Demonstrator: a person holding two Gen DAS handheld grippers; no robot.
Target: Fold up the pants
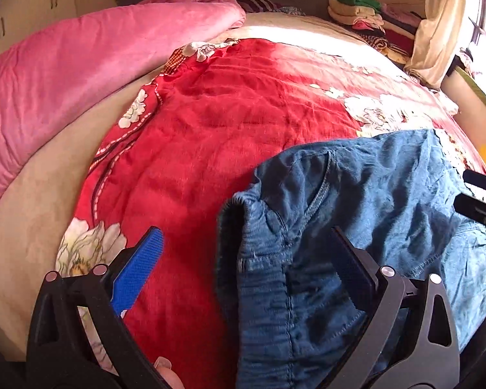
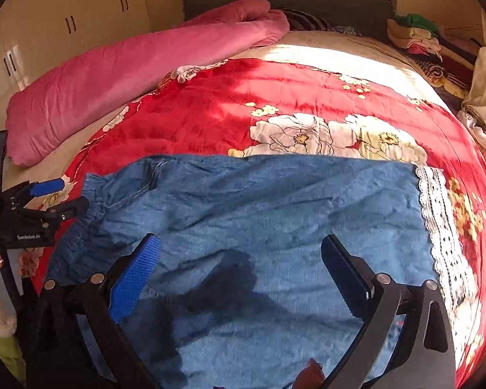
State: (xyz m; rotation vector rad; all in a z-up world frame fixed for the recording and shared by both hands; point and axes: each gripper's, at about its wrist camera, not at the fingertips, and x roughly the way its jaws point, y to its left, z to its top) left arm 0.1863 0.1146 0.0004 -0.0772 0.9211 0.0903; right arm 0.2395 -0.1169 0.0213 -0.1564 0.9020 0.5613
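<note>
One pair of pants (image 2: 259,214) on the bed; left gripper (image 1: 248,246) and right gripper (image 2: 239,253) both spread apart.

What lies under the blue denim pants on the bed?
The pants lie spread on a red floral blanket, which shows all around them, with a beige sheet past its edge. Whatever sits directly beneath the denim is covered.

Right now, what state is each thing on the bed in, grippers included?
pants: spread flat on the bedspread, wrinkled, not yet folded
lace hem: lying flat at the right end
elastic waistband: at the left end, beside the left gripper's fingers
left gripper: open, over the waistband
right gripper: open, over the middle of the pants
pink quilt: rolled along the far left side
clothes pile: stacked by the headboard
</note>
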